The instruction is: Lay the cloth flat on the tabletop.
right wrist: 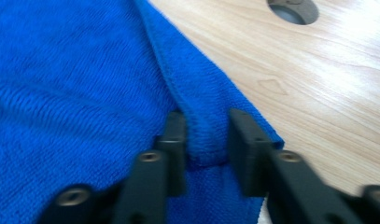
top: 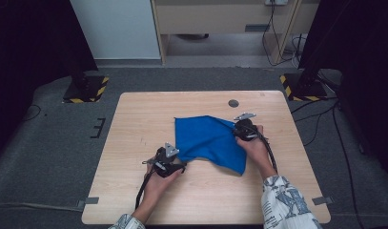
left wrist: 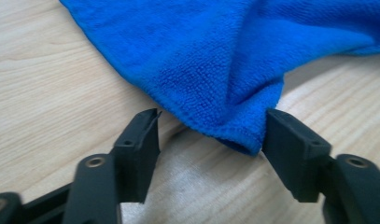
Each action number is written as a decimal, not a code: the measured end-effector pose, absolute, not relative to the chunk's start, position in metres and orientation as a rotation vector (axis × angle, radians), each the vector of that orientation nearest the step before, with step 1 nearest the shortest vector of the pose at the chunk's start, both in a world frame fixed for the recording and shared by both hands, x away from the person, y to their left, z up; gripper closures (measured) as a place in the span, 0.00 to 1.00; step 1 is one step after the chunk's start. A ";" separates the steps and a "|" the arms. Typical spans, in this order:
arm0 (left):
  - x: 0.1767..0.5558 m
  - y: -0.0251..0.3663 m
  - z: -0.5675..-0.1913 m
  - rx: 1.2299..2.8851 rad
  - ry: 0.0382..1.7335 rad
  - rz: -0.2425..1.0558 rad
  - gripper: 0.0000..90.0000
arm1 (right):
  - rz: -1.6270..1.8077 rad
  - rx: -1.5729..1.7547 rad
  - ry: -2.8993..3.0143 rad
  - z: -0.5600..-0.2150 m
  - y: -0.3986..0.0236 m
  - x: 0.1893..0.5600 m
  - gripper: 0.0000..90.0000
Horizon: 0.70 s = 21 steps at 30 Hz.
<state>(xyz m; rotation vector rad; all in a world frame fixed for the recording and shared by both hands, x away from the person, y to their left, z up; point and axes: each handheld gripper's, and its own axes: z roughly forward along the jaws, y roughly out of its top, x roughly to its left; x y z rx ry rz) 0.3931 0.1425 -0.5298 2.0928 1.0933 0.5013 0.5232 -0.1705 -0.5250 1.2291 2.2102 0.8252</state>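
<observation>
A blue cloth (top: 208, 140) lies rumpled in the middle of the wooden table (top: 134, 124). My left gripper (top: 176, 162) sits at the cloth's near left corner. In the left gripper view the gripper (left wrist: 211, 116) is open, and the folded corner of the cloth (left wrist: 234, 70) lies between the jaws, touching the right one. My right gripper (top: 237, 130) is at the cloth's right edge. In the right gripper view the gripper (right wrist: 206, 116) is shut on a raised fold of the cloth's (right wrist: 61, 93) hem, which fills the narrow gap between the jaws.
A round grey cable hole (top: 233, 103) sits in the table behind the cloth, also seen as the hole (right wrist: 292, 9) ahead of the right gripper. Stand bases with yellow-black stripes (top: 86, 89) (top: 301, 88) rest on the floor past the far corners.
</observation>
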 end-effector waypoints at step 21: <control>0.404 0.163 -0.513 2.056 1.099 0.412 0.93 | 0.888 1.384 2.136 -0.516 -0.191 0.549 0.96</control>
